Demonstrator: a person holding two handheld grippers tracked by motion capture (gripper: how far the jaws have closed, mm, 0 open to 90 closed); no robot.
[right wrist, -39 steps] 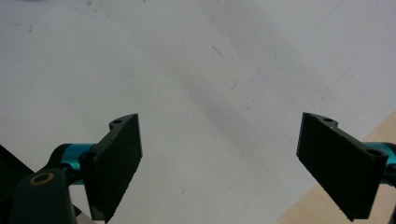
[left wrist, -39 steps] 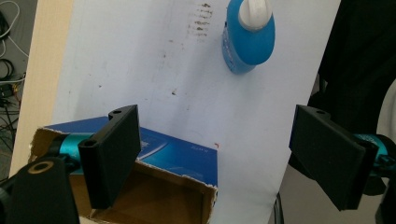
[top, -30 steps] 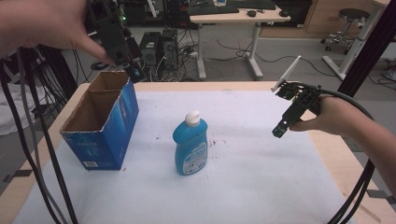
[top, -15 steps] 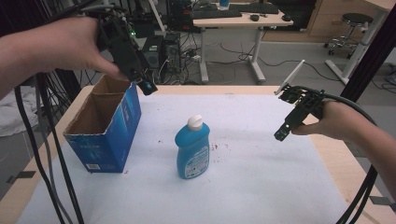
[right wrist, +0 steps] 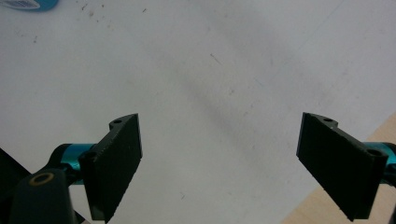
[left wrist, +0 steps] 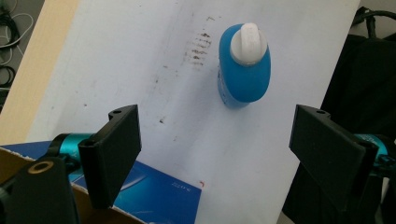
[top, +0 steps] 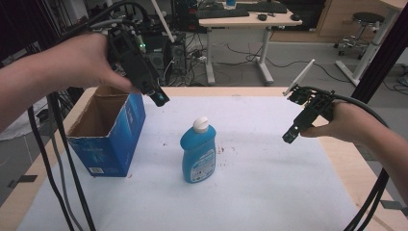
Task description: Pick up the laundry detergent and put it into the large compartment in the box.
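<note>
Hovering L tongs (top: 159, 98) open by blue box (top: 108, 130) | R tongs (top: 290, 136) open, empty | bottle (top: 198, 151) upright mid-desk (top: 288, 192) | tip: grip body low, squarely, not cap

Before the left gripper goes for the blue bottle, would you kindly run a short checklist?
1. Left gripper jaws open wide: ok.
2. Blue bottle upright, white cap on: ok.
3. Bottle between the left jaws: not ok, it stands ahead of them.
4. Blue cardboard box open at the top: ok.
5. Right gripper apart from the bottle: ok.
6. Bottle's weight: cannot tell.
</note>
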